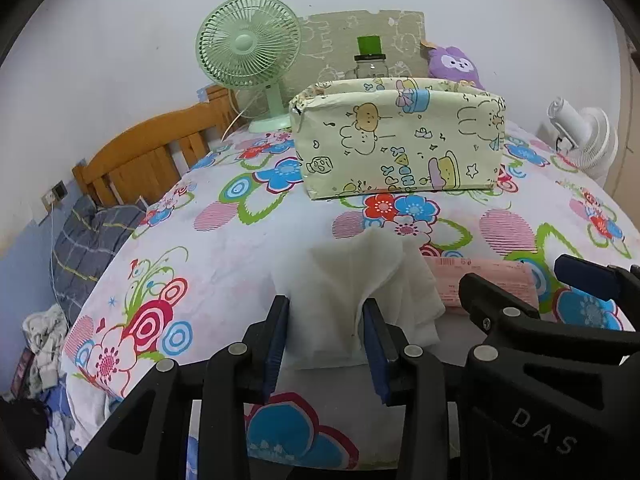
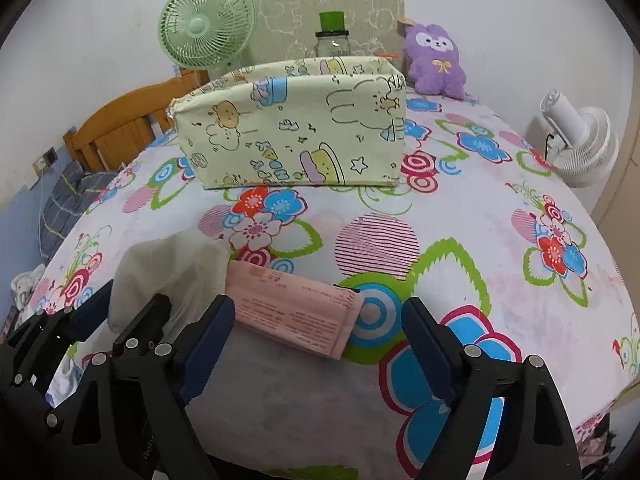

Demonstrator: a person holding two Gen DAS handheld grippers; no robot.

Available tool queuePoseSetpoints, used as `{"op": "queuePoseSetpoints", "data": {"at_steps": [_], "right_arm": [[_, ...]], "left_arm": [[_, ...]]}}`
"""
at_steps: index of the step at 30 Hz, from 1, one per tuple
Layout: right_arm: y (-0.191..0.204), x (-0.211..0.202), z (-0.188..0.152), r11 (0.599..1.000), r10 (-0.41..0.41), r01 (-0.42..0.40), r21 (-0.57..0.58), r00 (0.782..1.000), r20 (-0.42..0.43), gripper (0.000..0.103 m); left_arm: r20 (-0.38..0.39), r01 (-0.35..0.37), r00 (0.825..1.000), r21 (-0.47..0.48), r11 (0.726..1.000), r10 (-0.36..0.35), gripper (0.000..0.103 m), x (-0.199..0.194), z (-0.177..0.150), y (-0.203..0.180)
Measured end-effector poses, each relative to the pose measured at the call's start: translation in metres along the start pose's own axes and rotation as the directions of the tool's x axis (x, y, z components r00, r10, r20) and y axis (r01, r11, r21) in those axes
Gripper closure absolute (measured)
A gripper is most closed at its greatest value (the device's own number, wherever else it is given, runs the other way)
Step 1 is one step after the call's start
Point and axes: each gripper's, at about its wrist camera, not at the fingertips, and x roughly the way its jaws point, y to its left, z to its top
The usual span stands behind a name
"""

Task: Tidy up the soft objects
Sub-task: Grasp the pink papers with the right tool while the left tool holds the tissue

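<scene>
Left gripper (image 1: pixel 326 336), low centre, pinches the white cloth (image 1: pixel 360 296) between 2 fingers. Right gripper (image 2: pixel 316 340) gapes wide; pink packet (image 2: pixel 296 312) between its tips, seemingly untouched.

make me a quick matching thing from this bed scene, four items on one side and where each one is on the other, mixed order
Items:
1. white cloth
2. pink packet
3. purple plush
4. green fan

Places:
A. far end of the bed, left of the fabric bin
B. between the left gripper pads
C. far right, behind the bin
D. flat on the sheet in front of the open right gripper

Pairs: 1-B, 2-D, 3-C, 4-A
</scene>
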Motion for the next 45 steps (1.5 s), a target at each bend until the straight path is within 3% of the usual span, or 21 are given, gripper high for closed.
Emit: {"op": "queuePoseSetpoints", "data": {"at_steps": [6,11,16,21,32,45], "right_arm": [[0.0,0.011,0.001,1.0,-0.003,0.003,0.001,0.999,-0.034,0.02],[0.002,0.014,0.005,1.0,-0.001,0.001,-0.007,0.999,-0.033,0.022],[0.008,0.017,0.009,1.0,0.013,-0.013,-0.004,1.0,-0.021,0.033],[0.008,0.02,0.013,1.0,0.02,-0.021,-0.017,0.999,-0.031,0.034],[0.012,0.004,0.011,0.989,0.061,-0.07,-0.131,0.996,-0.071,0.033],[0.018,0.019,0.017,0.966,0.068,-0.095,-0.239,0.99,-0.12,0.031]], "left_arm": [[0.012,-0.033,0.999,0.04,0.999,0.033,0.066,0.005,0.0,-0.006],[0.004,-0.02,1.0,0.037,0.999,0.02,0.066,0.009,0.004,-0.003],[-0.009,0.0,1.0,0.031,1.0,0.001,0.066,0.014,0.009,0.0],[-0.002,0.017,1.0,0.049,0.999,-0.017,0.066,0.014,0.01,0.0],[-0.056,0.129,0.99,0.039,0.991,-0.126,0.066,-0.002,0.002,0.012],[-0.118,0.172,0.979,0.07,0.982,-0.163,0.065,0.0,0.004,0.015]]}}
